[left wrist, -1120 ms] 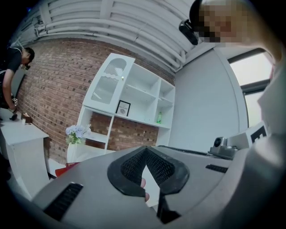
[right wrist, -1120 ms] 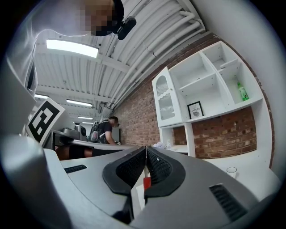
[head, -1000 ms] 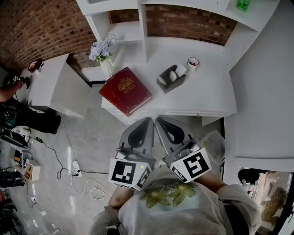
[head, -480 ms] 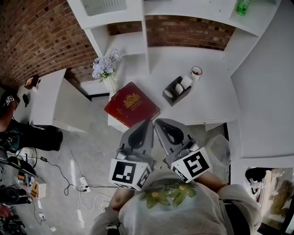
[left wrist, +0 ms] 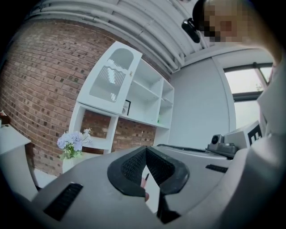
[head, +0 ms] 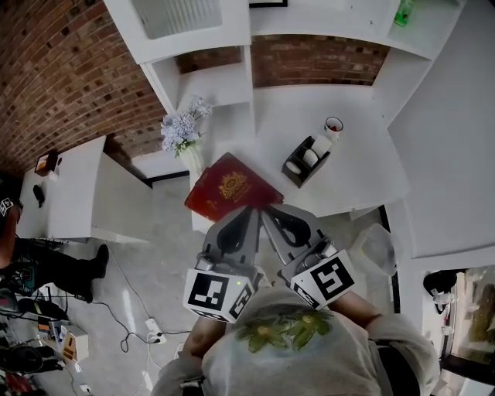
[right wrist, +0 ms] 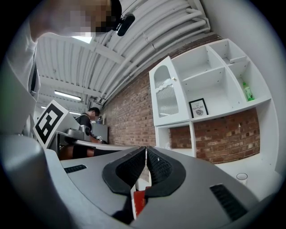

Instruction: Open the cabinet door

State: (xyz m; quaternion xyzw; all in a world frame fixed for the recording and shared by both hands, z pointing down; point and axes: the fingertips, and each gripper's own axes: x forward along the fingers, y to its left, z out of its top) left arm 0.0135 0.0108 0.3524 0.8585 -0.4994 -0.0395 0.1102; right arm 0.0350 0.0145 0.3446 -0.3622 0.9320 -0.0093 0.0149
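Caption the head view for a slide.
Left gripper and right gripper, shut and empty, face a counter with a red book; cabinet door closed.

The left gripper [head: 249, 216] and right gripper [head: 271, 216] were grey with black pads [left wrist: 129, 167], their marker cubes [head: 219, 294] black-and-white squares. Just ahead lay a dark red book [head: 232, 193] with a gold emblem; beyond it, lilac flowers [head: 180, 125], a white cabinet door [head: 193, 42], red-brown brick wall [head: 62, 69].
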